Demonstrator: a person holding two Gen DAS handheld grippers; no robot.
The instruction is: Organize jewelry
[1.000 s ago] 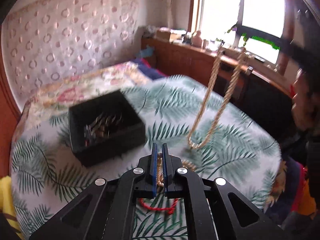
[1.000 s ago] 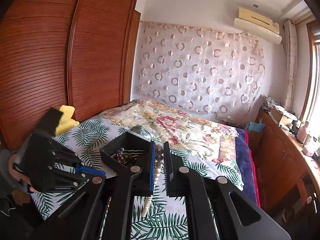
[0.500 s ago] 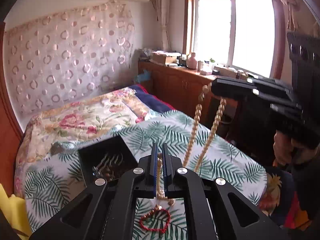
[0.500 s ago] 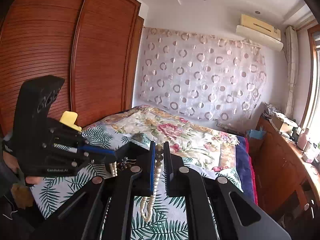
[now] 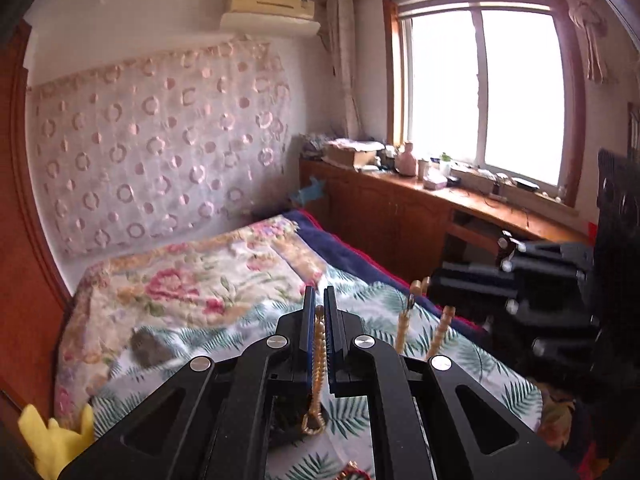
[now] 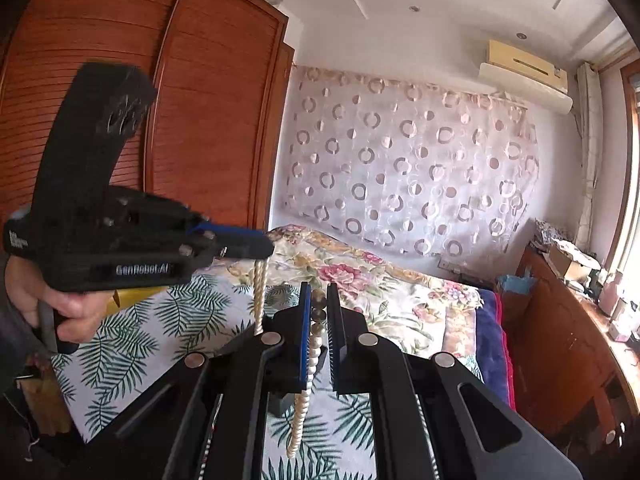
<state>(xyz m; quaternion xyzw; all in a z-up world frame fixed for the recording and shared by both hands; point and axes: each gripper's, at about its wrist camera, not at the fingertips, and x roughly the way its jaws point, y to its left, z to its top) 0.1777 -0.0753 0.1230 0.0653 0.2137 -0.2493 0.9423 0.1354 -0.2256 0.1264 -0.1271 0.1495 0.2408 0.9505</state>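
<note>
The bed, spread with a fern-print cloth, fills the lower half of both views. The left claw is clamped on a beaded necklace whose loop hangs below its fingers; at its 3 o'clock the right claw pinches the same string, two strands dropping from it. In the right view that claw is closed on the beads, with the left at 10 o'clock.
</note>
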